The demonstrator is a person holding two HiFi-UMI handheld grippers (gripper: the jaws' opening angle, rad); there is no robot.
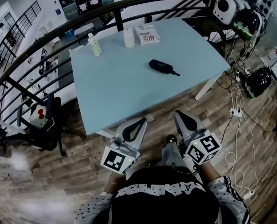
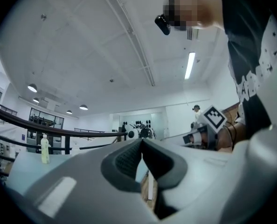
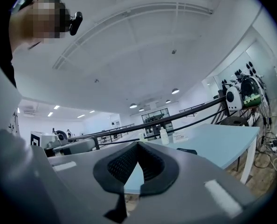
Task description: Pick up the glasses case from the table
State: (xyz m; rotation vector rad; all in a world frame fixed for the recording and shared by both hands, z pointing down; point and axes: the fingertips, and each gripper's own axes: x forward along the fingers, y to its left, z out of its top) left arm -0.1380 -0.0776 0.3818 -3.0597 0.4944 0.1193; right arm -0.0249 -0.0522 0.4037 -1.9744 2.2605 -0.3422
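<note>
Black glasses case (image 1: 161, 66) lies flat on blue table (image 1: 120, 92), long axis ten-to-four o'clock, strap at four; left gripper (image 1: 141, 121), right gripper (image 1: 179, 114) empty, jaws together.

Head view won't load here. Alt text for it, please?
A black oblong glasses case lies untouched near the middle of a light blue rectangular table, with a pale green bottle, a white bottle and a printed white box along its far edge. The left gripper and right gripper, both shut and empty, sit by the near edge, apart from the case.

Head view steeply overlooks table (image 1: 129, 87); gripper views level.
</note>
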